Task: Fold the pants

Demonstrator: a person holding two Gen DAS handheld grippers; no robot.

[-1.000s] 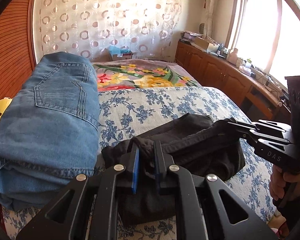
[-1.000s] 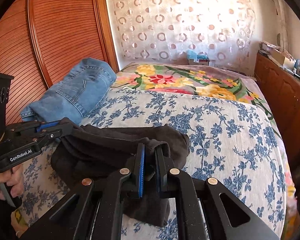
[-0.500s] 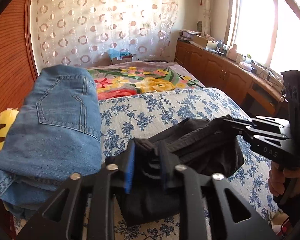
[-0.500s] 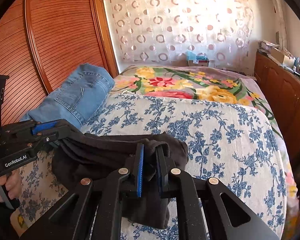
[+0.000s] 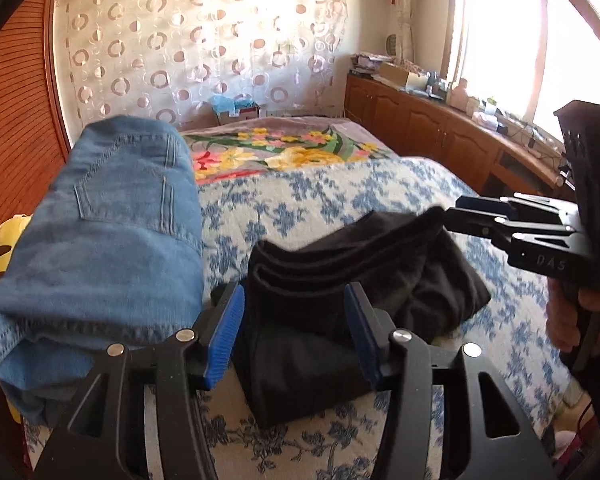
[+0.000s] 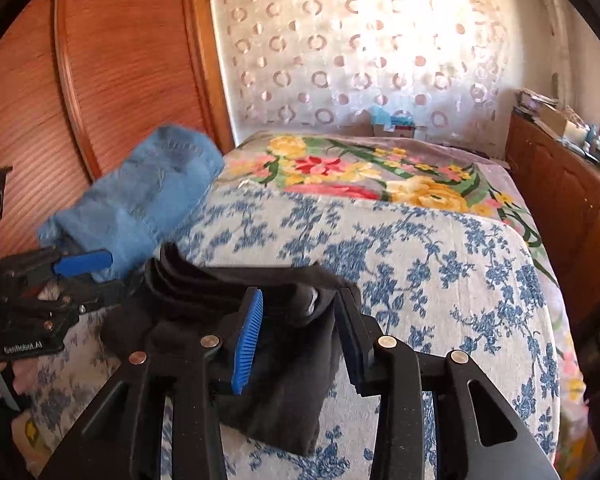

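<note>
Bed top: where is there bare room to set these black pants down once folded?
Free: the blue-flowered bedspread right of the black pants, up to the floral blanket. A narrow strip of it also lies between the pants and the folded jeans. Crowded: the near left, where jeans, pants and both tools, left and right, sit close together.

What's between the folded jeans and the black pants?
A narrow strip of bare blue-floral bedspread separates the folded jeans from the black pants, clearest in the left wrist view.
</note>
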